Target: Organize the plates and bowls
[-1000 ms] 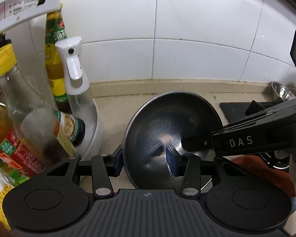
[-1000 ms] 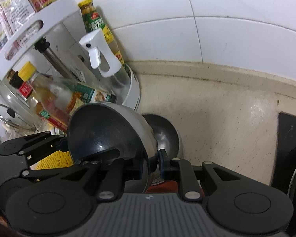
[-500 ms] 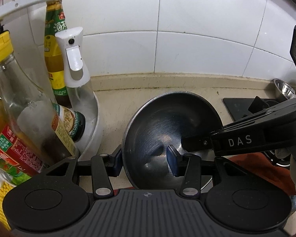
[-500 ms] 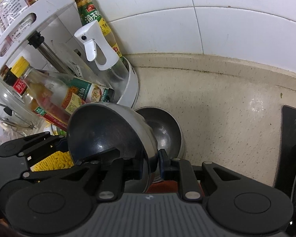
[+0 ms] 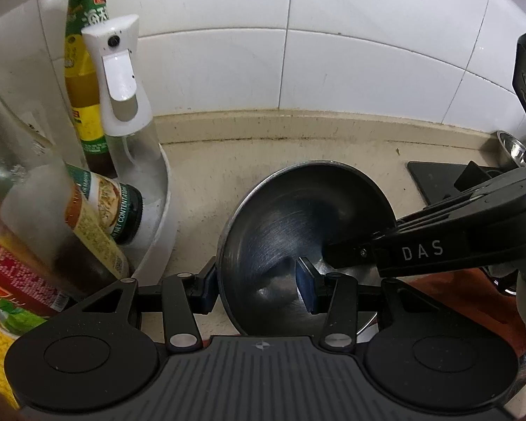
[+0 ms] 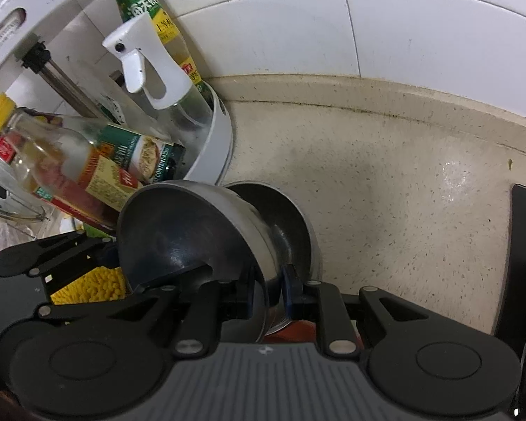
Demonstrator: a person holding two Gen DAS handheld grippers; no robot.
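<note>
Two steel bowls over the speckled bench: left tongs clamped the tilted bowl, right tongs clamped the nearer bowl.

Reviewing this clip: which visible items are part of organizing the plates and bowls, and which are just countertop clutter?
Job items:
- steel bowl, gripped by left gripper and right gripper
- second steel bowl behind it

Clutter:
- spray bottle
- sauce bottle
- white condiment rack
- yellow cloth
</note>
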